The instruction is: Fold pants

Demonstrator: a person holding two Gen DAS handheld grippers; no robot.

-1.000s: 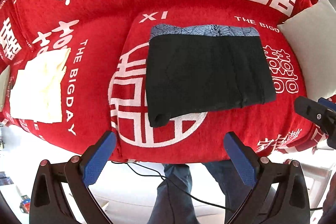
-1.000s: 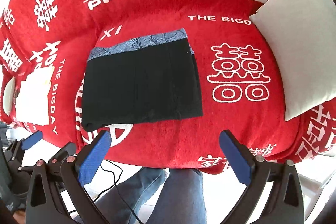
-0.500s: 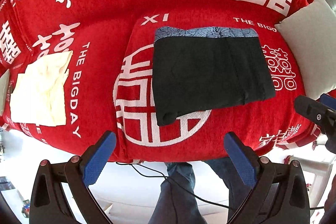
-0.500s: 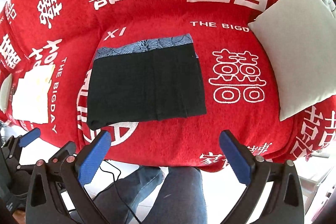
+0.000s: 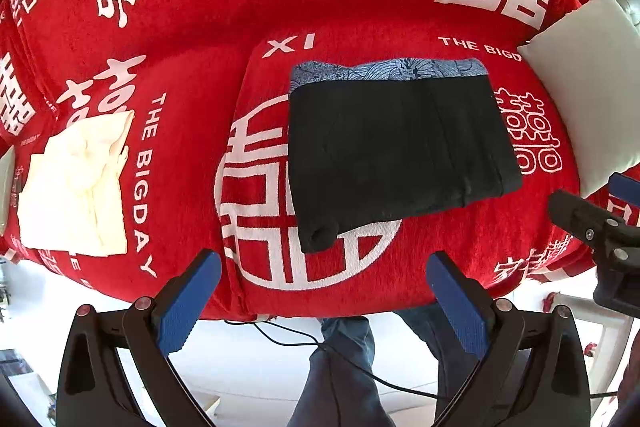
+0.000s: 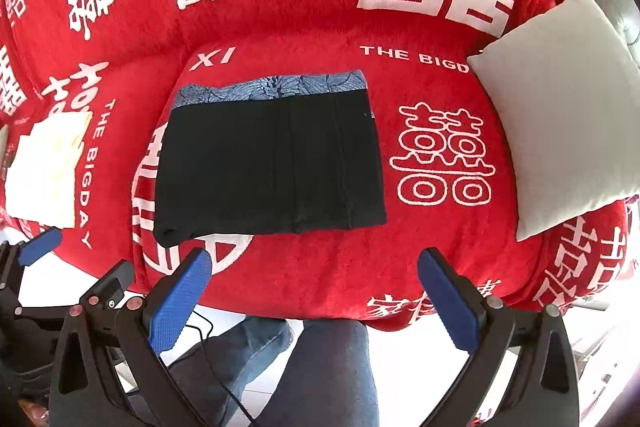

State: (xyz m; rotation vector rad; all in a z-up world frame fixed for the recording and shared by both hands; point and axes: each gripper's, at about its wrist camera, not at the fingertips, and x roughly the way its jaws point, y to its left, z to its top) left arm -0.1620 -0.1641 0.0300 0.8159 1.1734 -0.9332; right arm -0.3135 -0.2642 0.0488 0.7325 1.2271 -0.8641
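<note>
Black pants (image 5: pixel 396 155) (image 6: pixel 268 167) lie folded into a flat rectangle on the red sofa seat, with a blue patterned waistband along the far edge. The front left corner is slightly rolled. My left gripper (image 5: pixel 320 291) hovers open in front of the sofa's edge, below the pants, holding nothing. My right gripper (image 6: pixel 316 291) is open too, back from the seat edge and apart from the pants. The right gripper's side (image 5: pixel 592 227) shows at the right of the left wrist view; the left gripper (image 6: pixel 40 255) shows at the left of the right wrist view.
The sofa wears a red cover (image 5: pixel 320 7) with white characters. A folded cream cloth (image 5: pixel 76 183) (image 6: pixel 44 167) lies on the left seat. A light grey cushion (image 6: pixel 568 115) (image 5: pixel 588 83) leans at the right. A person's legs in jeans (image 6: pixel 320 375) and a black cable are below.
Both grippers have drawn back slightly from the sofa; the pants sit a bit higher in both views. The pants have not moved on the seat.
</note>
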